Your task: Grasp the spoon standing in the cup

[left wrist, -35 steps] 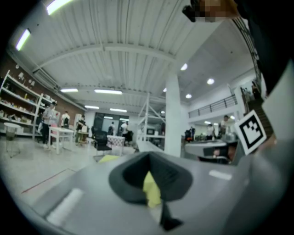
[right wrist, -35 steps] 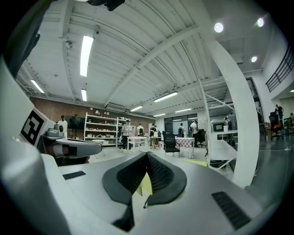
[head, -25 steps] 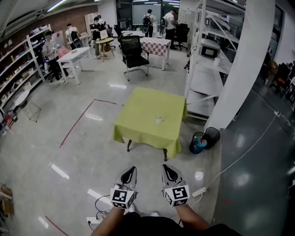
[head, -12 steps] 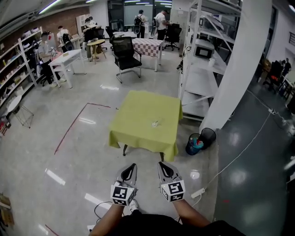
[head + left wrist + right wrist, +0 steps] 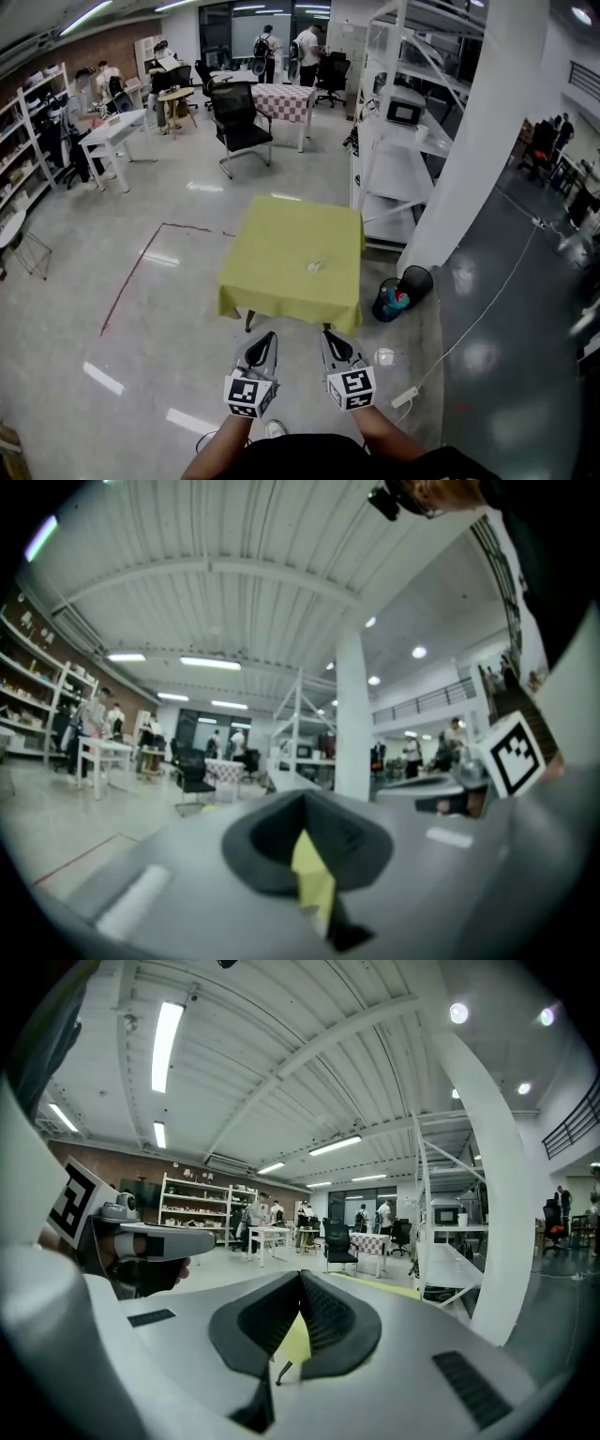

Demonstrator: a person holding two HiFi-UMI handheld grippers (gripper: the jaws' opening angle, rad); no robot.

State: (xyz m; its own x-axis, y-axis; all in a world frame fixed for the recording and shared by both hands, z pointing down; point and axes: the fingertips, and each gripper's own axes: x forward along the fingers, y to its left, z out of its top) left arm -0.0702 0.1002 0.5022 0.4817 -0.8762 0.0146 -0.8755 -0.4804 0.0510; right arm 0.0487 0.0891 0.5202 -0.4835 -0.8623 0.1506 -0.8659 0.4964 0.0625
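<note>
Fingers (image 5: 328, 1321) of the right gripper (image 5: 300, 1281) are seen pressed together with nothing between them, and those of the left gripper (image 5: 302, 803) are likewise closed on nothing. The cup (image 5: 314, 266) is seen only in the head view, as a small pale speck on the yellow-green table (image 5: 281, 281), towards its right side and well apart from both grippers (too small for the spoon in it to be told from it). In the gripper views only a sliver of the yellow cloth (image 5: 295, 1340) is shown through the hollow behind the shut tips. The marker cube (image 5: 514, 754) of the other gripper is caught at the right in the left gripper view. In the head view the left gripper (image 5: 268, 339) and right gripper (image 5: 330, 337) are held side by side, low before the person, pointed forward at the table, with both forearms (image 5: 380, 433) stretched out. A blue bin (image 5: 392, 300) is seen beside the table's right corner.
</note>
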